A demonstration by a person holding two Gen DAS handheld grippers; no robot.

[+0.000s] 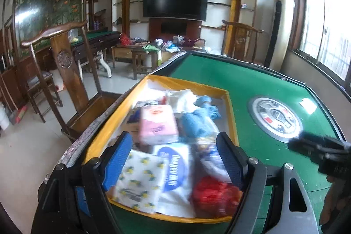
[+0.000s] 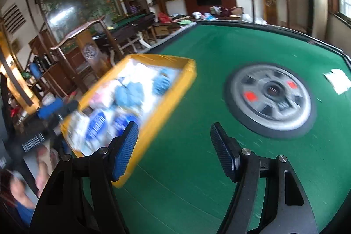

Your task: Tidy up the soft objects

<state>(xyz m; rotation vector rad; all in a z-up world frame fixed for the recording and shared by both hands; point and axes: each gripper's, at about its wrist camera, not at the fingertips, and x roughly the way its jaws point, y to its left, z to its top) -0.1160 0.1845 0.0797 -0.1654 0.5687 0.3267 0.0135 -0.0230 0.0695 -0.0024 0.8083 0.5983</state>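
Observation:
A yellow-rimmed box [image 1: 231, 111] sits on the green table and holds soft things: a pink tissue pack [image 1: 158, 124], a blue cloth [image 1: 197, 122], a white and blue tissue pack [image 1: 173, 170], a lemon-print pack [image 1: 138, 181], a red bundle [image 1: 215, 194] and white cloths [image 1: 182, 98]. My left gripper [image 1: 173, 159] is open and empty, above the near end of the box. My right gripper [image 2: 174, 150] is open and empty over the felt, just right of the box [image 2: 153, 124], which looks blurred there. The right gripper also shows in the left wrist view [image 1: 318, 150].
The green felt table [image 1: 252, 84] has a round grey dial hub [image 1: 274, 117] in its middle and a white slip of paper [image 1: 308, 104] at the right. A wooden chair [image 1: 65, 71] stands left of the table. A TV wall and cluttered low furniture lie beyond.

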